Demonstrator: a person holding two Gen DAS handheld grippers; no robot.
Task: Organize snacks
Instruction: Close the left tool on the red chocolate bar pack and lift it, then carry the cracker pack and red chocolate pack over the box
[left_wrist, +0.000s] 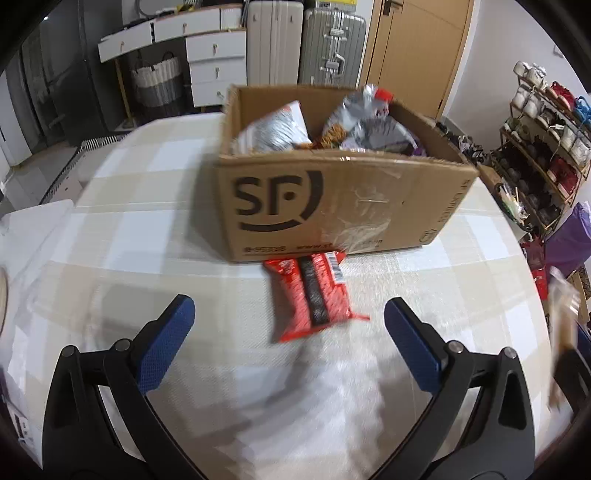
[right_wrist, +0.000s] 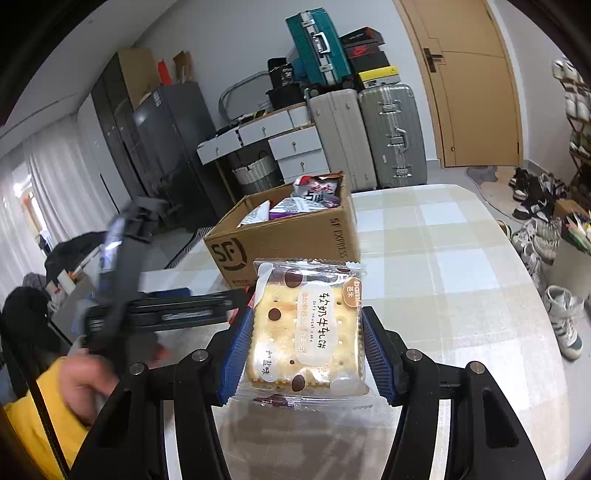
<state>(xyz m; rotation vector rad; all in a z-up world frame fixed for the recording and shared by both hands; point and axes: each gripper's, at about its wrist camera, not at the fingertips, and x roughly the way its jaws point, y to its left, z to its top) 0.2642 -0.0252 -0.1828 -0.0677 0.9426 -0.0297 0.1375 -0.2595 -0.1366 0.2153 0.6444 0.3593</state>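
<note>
Checked tablecloth (left_wrist: 155, 229) carried the SF cardboard box (left_wrist: 332, 206), already holding several snack bags (left_wrist: 273, 129), so the sorting looked partly done. Left to pack: red snack pack (left_wrist: 314, 295) flat on the cloth, touching the box's front base, and the cracker packet (right_wrist: 304, 328). Left gripper (left_wrist: 288, 332) was spread wide and empty, red pack just ahead between its fingers. Right gripper (right_wrist: 304, 354) was clamped on the cracker packet, held up short of the box.

Red snack packet (left_wrist: 312, 295) smeared by motion blur, its far end tucked under the cardboard box (left_wrist: 332, 206), left gripper (right_wrist: 236, 299) blurred in right-wrist view, biscuit packet (left_wrist: 561, 332) a blurred streak at the frame edge.
</note>
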